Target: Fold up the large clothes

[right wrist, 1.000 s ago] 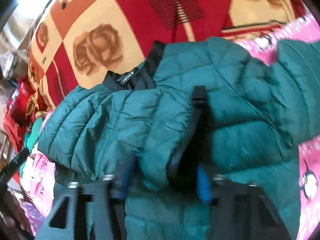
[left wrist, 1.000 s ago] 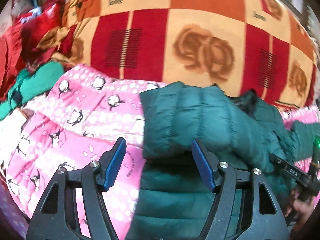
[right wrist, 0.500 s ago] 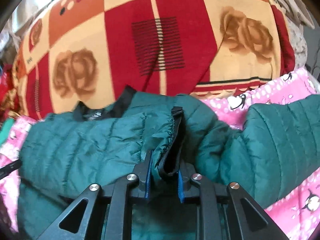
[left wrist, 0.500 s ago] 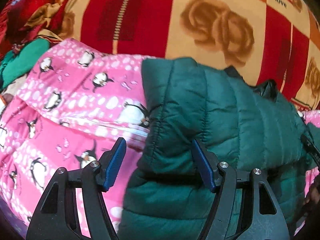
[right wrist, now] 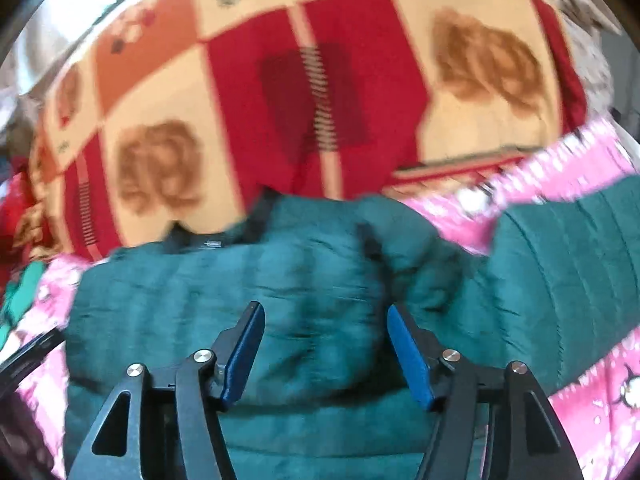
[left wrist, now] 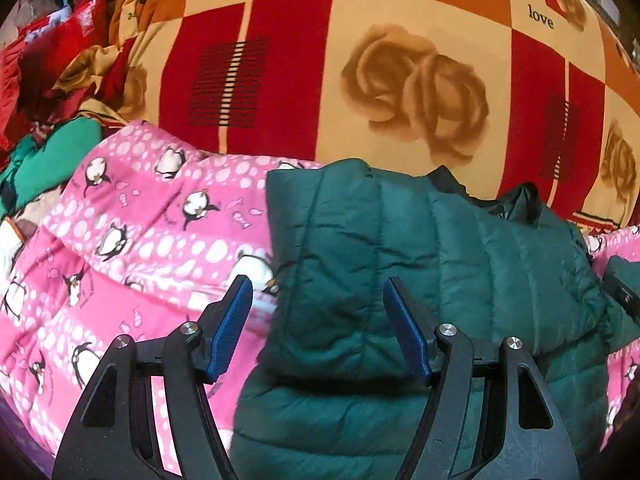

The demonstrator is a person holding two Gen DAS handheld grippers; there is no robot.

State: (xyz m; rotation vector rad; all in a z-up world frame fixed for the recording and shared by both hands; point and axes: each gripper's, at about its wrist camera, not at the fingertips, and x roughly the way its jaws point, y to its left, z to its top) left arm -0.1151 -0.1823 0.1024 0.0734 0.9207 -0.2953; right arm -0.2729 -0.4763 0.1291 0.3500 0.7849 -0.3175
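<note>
A dark green quilted puffer jacket [left wrist: 420, 248] lies on a pink penguin-print quilt [left wrist: 132, 240], one sleeve folded across its body. My left gripper [left wrist: 316, 300] hovers open over the folded sleeve's left edge; nothing sits between its blue pads [left wrist: 230, 320]. In the blurred right wrist view the same jacket [right wrist: 312, 280] fills the middle, its black-trimmed cuff [right wrist: 370, 240] lying loose on top. My right gripper [right wrist: 324, 324] is above it, jaws opening, and they hold nothing. A second sleeve [right wrist: 568, 264] spreads to the right.
A red, orange and cream blanket with rose prints [left wrist: 400, 80] covers the bed behind the jacket. A heap of red and green clothes [left wrist: 48, 92] lies at the far left. The other gripper's black tip [left wrist: 622, 296] shows at the right edge.
My right gripper was shut on the jacket's cuff half a second ago; it has let go and lifted. The left gripper moved in lower over the sleeve's edge, staying open.
</note>
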